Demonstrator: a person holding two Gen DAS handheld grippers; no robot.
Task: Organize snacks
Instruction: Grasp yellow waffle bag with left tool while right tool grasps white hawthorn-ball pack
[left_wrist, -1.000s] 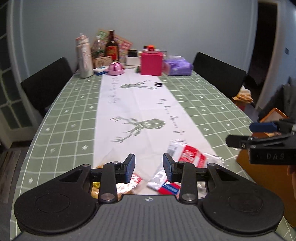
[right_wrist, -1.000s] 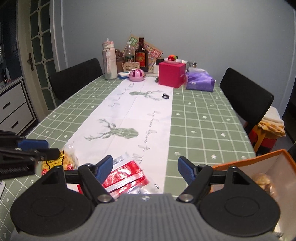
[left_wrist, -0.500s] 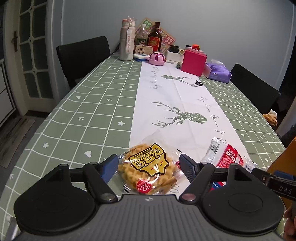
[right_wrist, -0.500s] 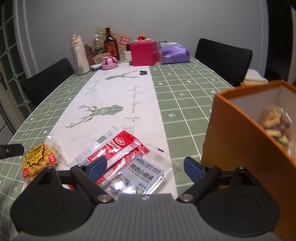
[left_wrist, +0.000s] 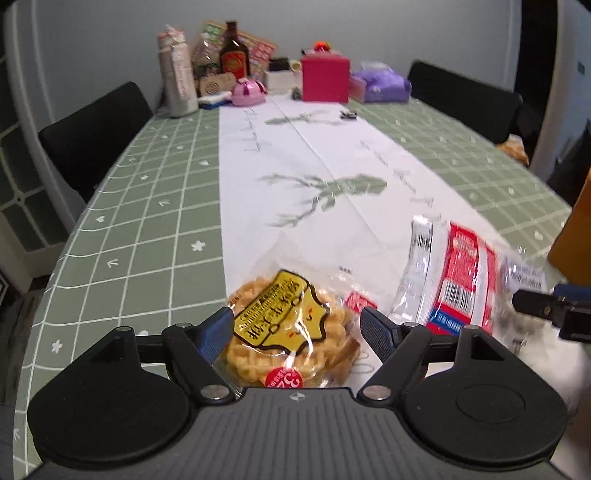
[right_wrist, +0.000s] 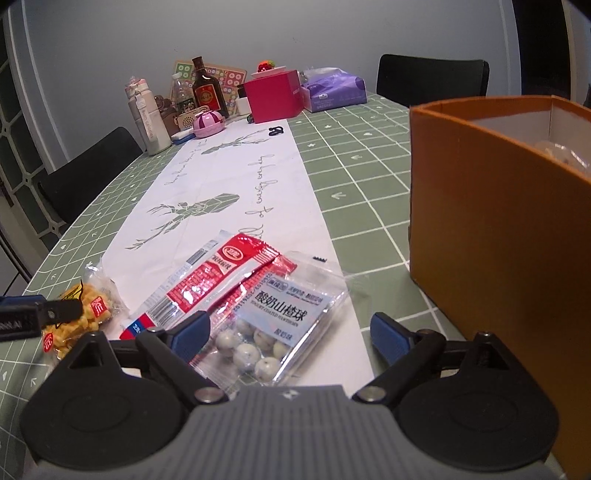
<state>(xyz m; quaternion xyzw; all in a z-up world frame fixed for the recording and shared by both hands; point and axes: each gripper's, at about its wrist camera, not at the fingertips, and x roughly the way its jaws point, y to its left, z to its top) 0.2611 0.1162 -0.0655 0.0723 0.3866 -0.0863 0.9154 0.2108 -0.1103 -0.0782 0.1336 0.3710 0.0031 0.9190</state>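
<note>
Here, a green checked tablecloth (left_wrist: 155, 206) with white runner (left_wrist: 295, 155) meets grey wall (left_wrist: 110, 44).

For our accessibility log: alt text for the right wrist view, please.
The right gripper is opening over a clear packet of white yogurt hawthorn balls, with red sachets left of it and an orange box on the right.

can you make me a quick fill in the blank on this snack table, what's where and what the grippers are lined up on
1. The open left gripper straddles a clear pack of ____ with a yellow label.
2. In front of the right gripper lies the clear bag of small ____ balls.
3. The tall box at the right of the table is ____ on the outside.
4. Beside the clear bag lie the long ____ sachets.

Missing words: waffles; white; orange; red
</note>
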